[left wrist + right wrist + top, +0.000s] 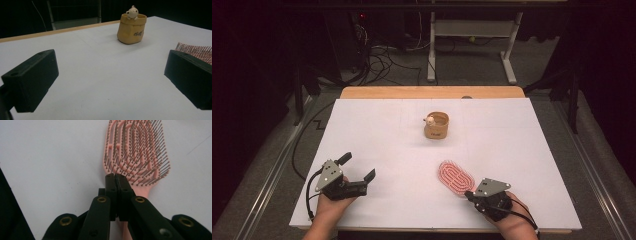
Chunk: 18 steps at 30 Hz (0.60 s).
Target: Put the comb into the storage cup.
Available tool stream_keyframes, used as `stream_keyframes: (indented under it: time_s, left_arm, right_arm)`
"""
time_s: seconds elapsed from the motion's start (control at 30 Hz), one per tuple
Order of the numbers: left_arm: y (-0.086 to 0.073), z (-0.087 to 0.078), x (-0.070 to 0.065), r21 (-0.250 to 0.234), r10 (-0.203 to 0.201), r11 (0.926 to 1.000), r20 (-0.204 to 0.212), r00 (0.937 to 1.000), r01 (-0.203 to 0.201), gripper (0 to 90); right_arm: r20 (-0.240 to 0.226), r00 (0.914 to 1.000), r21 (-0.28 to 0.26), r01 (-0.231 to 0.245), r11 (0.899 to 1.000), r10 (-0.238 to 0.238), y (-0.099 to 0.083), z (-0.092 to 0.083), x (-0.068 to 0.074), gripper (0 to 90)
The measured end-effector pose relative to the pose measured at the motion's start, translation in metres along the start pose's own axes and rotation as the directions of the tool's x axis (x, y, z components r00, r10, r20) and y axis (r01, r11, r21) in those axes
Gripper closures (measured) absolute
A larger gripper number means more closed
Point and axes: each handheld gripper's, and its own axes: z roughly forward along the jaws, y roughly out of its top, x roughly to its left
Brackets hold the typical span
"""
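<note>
A pink hairbrush (456, 178) (137, 152) lies bristles up on the white table top, near the front right. My right gripper (468, 194) (115, 176) is shut, its jaws pressed together just over the neck of the brush where the handle starts. The handle runs on beneath the jaws, and nothing shows between them. My left gripper (357, 167) (110, 77) rests at the front left, open wide and holding nothing. A tan sack-shaped cup (436, 126) (131, 28) with a small bear figure (132, 12) on its rim stands upright at the middle back.
The white sheet (377, 130) covers a wooden table whose far edge (432, 92) shows at the back. Beyond it stand a white desk frame (472, 30) and loose cables (382, 60) on the floor. The brush bristles (197, 50) show past the left gripper's right jaw.
</note>
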Motion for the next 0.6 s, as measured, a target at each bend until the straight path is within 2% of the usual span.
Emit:
stream_keyframes:
  time_s: [0.1, 0.13, 0.27, 0.3, 0.37, 0.4, 0.43, 0.47, 0.5, 0.53, 0.6]
  left_arm:
    - [0.0, 0.0, 0.0, 0.0, -0.001, 1.0, 0.0, 1.0, 0.001, 0.0]
    - [0.0, 0.0, 0.0, 0.0, 0.0, 1.0, 0.001, 1.0, 0.0, 0.0]
    - [0.0, 0.0, 0.0, 0.0, 0.0, 1.0, 0.001, 1.0, 0.0, 0.0]
    - [0.0, 0.0, 0.0, 0.0, 0.001, 1.0, 0.0, 1.0, -0.001, 0.0]
    - [0.0, 0.0, 0.0, 0.001, 0.001, 1.0, 0.001, 1.0, -0.001, 0.0]
    - [0.0, 0.0, 0.0, 0.001, 0.002, 1.0, 0.001, 1.0, -0.002, 0.0]
    - [0.0, 0.0, 0.0, 0.002, 0.001, 1.0, 0.001, 1.0, -0.001, 0.0]
    - [0.0, 0.001, 0.0, 0.003, 0.003, 1.0, 0.001, 1.0, -0.003, 0.0]
    - [0.0, 0.001, 0.0, 0.003, 0.003, 1.0, 0.001, 1.0, -0.003, 0.0]
    - [0.0, 0.001, -0.001, 0.001, 0.003, 1.0, 0.001, 1.0, -0.003, 0.0]
    - [0.0, 0.001, -0.001, 0.001, 0.002, 1.0, 0.001, 1.0, -0.002, 0.0]
  right_arm:
    - [-0.012, 0.9999, -0.016, -0.006, 1.0, 0.005, 0.001, -0.001, 0.0, 87.1]
    - [-0.033, 0.9992, -0.039, -0.022, 0.999, 0.02, 0.001, -0.002, 0.0, 84.5]
    - [-0.062, 0.9968, -0.078, -0.056, 0.995, 0.051, 0.002, -0.006, -0.002, 78.3]
    - [-0.073, 0.995, -0.102, -0.074, 0.992, 0.067, 0.003, -0.009, -0.004, 71.2]
    - [-0.075, 0.994, -0.119, -0.088, 0.989, 0.079, 0.004, -0.013, -0.006, 65.6]
    - [-0.075, 0.994, -0.119, -0.088, 0.989, 0.079, 0.004, -0.013, -0.006, 65.6]
    - [-0.075, 0.993, -0.126, -0.101, 0.987, 0.092, 0.005, -0.014, -0.007, 61.1]
    - [-0.082, 0.99, -0.15, -0.126, 0.981, 0.115, 0.005, -0.018, -0.01, 53.7]
    - [-0.082, 0.99, -0.15, -0.126, 0.981, 0.115, 0.005, -0.018, -0.01, 53.7]
    - [-0.07, 0.9897, -0.159, -0.135, 0.978, 0.125, 0.005, -0.02, -0.013, 46.0]
    - [-0.052, 0.9886, -0.159, -0.148, 0.976, 0.141, 0.004, -0.021, -0.015, 39.1]
